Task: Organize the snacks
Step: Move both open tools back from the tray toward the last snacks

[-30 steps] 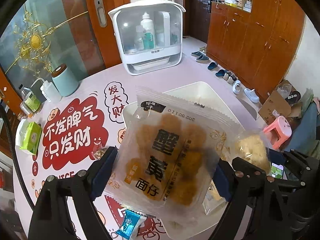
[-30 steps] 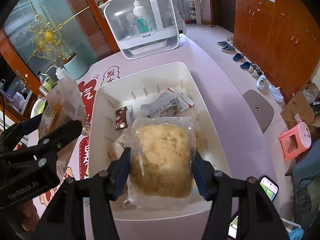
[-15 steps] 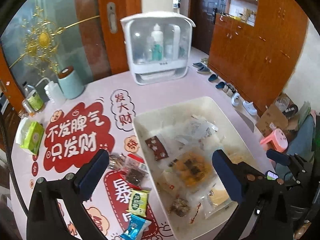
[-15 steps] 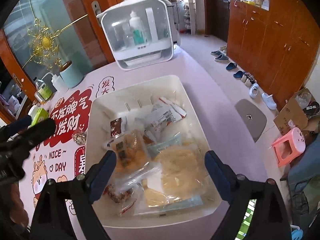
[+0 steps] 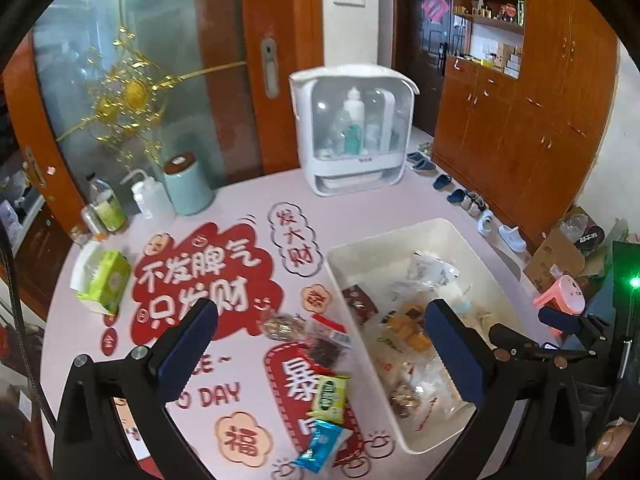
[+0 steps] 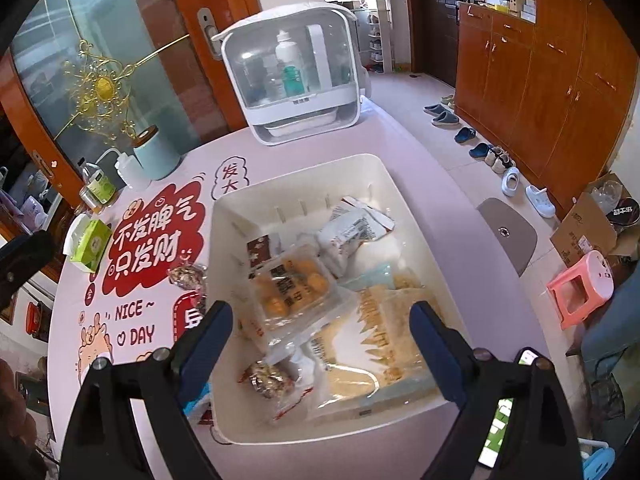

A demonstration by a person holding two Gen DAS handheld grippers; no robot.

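A white bin [image 6: 296, 176] on the pink table holds several snacks. Among them are a clear packet of orange balls [image 6: 292, 284], a big bag of pale crumbs [image 6: 384, 340] and a white packet [image 6: 352, 232]. My right gripper [image 6: 322, 340] hangs open above the bin's near end with nothing between its fingers. My left gripper [image 5: 320, 344] is wide open and empty over the bin's left rim [image 5: 340, 280]. Under it, loose on the table, lie a dark clear packet [image 5: 280, 326], a green packet [image 5: 330, 396] and a blue packet [image 5: 320, 444].
A white cabinet with bottles [image 5: 352, 136] stands at the back of the table. A teal canister [image 5: 186, 184], a squeeze bottle [image 5: 148, 200] and a green tissue box [image 5: 104, 280] sit at the left. Off the right edge are a pink stool [image 6: 580, 288], shoes and wooden cupboards.
Both grippers opened and let their bags go; the orange-ball packet and the crumb bag now lie in the bin. Both grippers rose, and the left one drew back towards the loose snacks.
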